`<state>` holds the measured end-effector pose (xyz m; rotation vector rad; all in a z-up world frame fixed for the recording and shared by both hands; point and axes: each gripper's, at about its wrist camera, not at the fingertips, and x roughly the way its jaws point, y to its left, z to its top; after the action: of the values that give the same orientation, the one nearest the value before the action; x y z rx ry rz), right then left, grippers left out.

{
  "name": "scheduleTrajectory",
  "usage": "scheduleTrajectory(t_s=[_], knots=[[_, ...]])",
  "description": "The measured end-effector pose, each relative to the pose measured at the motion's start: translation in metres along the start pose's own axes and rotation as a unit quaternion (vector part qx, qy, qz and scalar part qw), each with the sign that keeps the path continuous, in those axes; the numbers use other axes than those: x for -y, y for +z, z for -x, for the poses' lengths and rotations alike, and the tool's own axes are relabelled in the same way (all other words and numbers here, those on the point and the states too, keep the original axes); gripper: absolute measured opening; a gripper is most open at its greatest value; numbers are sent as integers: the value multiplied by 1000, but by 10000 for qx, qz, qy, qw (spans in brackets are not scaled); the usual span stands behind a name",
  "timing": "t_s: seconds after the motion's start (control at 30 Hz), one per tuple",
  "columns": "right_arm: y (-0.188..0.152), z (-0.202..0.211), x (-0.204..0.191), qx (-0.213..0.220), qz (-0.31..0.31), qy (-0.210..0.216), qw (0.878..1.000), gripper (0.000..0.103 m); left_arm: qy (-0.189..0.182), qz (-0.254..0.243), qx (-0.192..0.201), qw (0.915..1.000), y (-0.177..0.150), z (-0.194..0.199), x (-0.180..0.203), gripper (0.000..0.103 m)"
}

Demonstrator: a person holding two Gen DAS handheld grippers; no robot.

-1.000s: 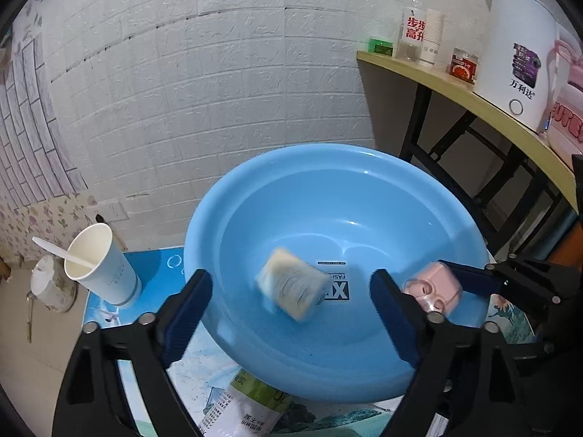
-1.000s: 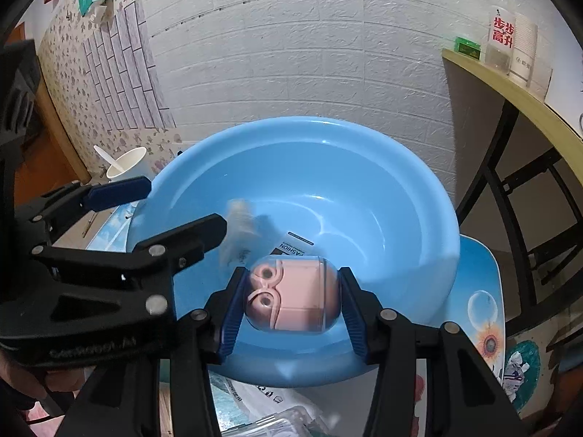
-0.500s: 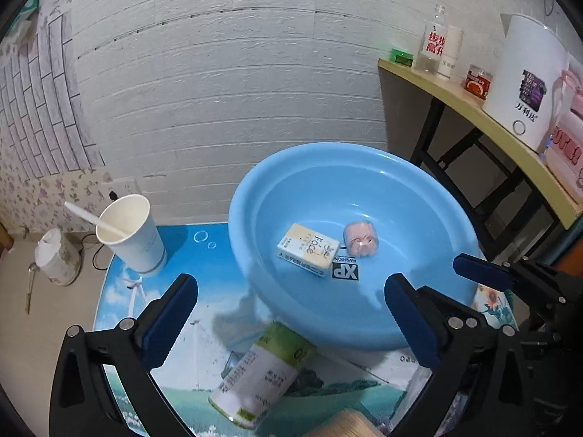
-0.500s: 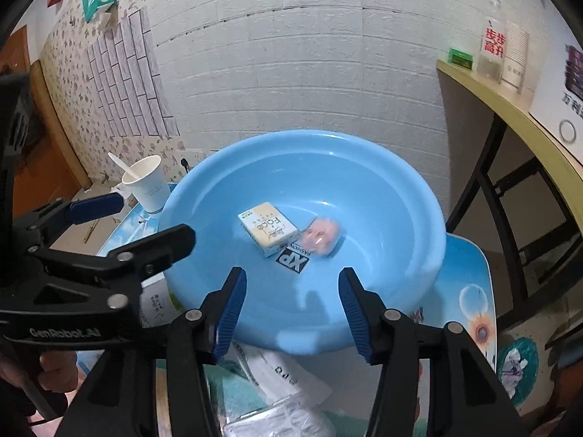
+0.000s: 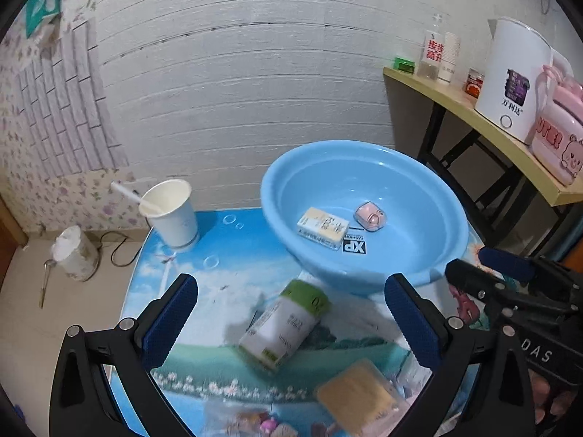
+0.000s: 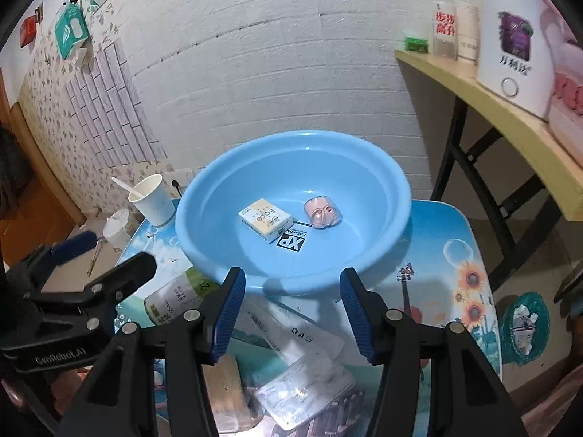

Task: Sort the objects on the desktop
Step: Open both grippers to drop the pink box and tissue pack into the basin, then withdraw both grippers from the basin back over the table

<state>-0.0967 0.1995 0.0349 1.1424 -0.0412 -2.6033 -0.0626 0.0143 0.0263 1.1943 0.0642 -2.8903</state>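
A blue basin stands at the back of the table. Inside it lie a yellow-and-white box and a small pink case, side by side. My left gripper is wide open, with nothing between its fingers, above a green-and-white bottle that lies on its side in front of the basin. My right gripper is open and empty, in front of the basin's near rim.
A paper cup with a spoon stands left of the basin. A yellow pad and clear plastic packets lie at the near edge. A shelf on the right holds a white kettle. A waste bin stands on the floor.
Both grippers pulled back and up from the basin. The right one let go of the pink case, which now lies in the basin beside the box. The left jaws widened.
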Motion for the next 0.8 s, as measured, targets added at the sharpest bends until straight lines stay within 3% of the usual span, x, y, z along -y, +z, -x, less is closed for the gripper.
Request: scheduleTrajectory(t_s=[0.1, 0.17, 0.23, 0.5, 0.63, 0.7, 0.8], knots=[[-1, 17, -7, 146, 79, -63, 9998, 62, 68, 210, 143, 9997, -4, 16, -8, 103], [-3, 30, -10, 337, -15, -13, 9994, 78, 17, 398, 383, 9985, -8, 31, -15, 103], [-4, 36, -15, 414, 6, -10, 9991, 78, -35, 519, 555, 9971, -10, 44, -19, 103], [-24, 64, -23, 347, 41, -130, 9993, 79, -24, 604, 507, 9969, -23, 66, -23, 103], [-35, 72, -24, 470, 156, -241, 9985, 86, -119, 475, 533, 9974, -36, 68, -18, 103], [-38, 71, -21, 343, -16, -342, 9988, 86, -133, 495, 441, 9977, -39, 67, -18, 103], [-40, 77, -18, 388, -264, -172, 9988, 86, -208, 468, 435, 9977, -41, 71, -17, 103]])
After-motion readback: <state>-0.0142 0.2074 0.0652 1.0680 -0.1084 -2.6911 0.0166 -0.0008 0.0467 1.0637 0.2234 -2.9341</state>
